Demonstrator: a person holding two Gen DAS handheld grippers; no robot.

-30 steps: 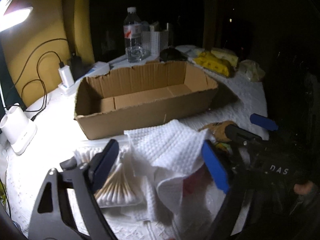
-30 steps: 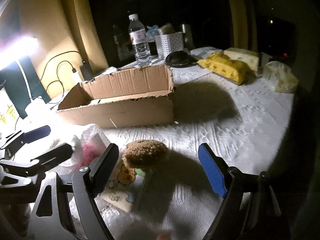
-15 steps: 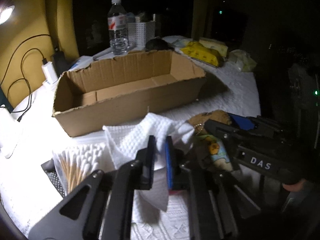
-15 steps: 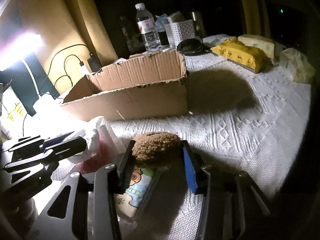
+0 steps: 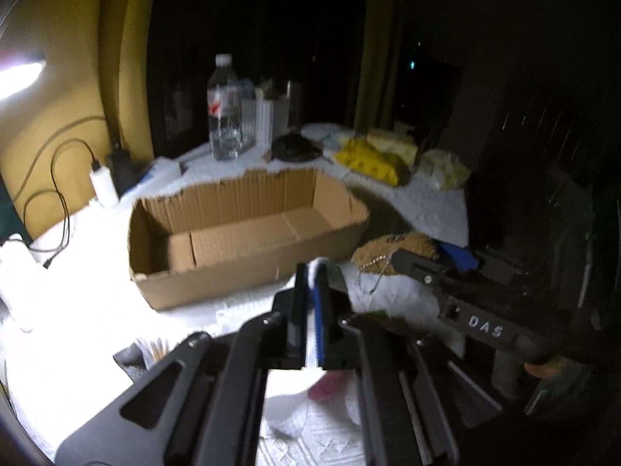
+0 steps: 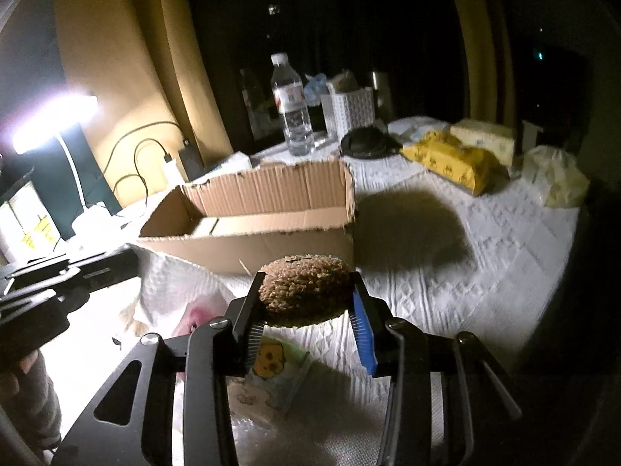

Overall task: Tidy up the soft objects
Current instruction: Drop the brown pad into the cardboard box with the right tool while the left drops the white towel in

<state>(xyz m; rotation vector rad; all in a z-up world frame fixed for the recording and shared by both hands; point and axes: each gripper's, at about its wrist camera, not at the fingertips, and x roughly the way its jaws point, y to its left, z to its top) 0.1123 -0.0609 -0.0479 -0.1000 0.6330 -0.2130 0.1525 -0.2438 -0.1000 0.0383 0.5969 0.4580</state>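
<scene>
My left gripper is shut on a white waffle cloth, which hangs lifted below the jaws in front of the open cardboard box. My right gripper is shut on a brown fuzzy plush and holds it above the table, near the box. The plush and right gripper show at the right of the left wrist view. The cloth and left gripper also show at the left of the right wrist view.
A cartoon-printed tissue pack lies under the plush. Cotton swabs lie at left. A water bottle, white basket, yellow packs and a charger with cables stand behind the box.
Both grippers closed: the left on the white cloth, the right on the brown plush. Both have lifted their objects off the table toward the box.
</scene>
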